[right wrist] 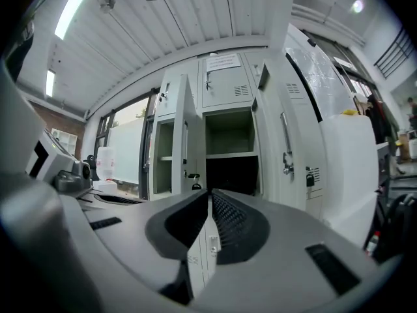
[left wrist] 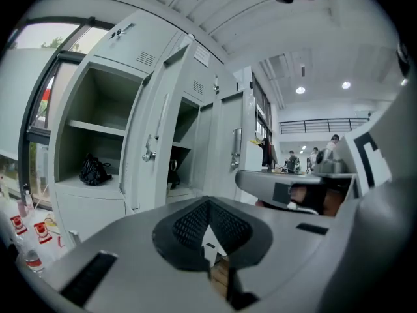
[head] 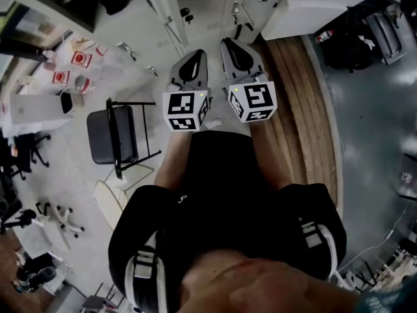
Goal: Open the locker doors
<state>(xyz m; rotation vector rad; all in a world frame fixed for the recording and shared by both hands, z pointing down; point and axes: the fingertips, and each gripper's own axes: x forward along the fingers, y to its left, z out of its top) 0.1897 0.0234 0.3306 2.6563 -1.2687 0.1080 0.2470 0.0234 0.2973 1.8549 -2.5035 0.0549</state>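
Several tall grey sheet-metal locker doors (right wrist: 300,129), most already swung open, stand ahead of the closed, empty left tool (left wrist: 208,207) and right tool (right wrist: 210,197); each door likely swings light but stiff, best taken at its slim vertical handle (right wrist: 284,142).

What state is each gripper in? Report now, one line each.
Left gripper: closed, holding nothing.
Right gripper: closed, holding nothing.
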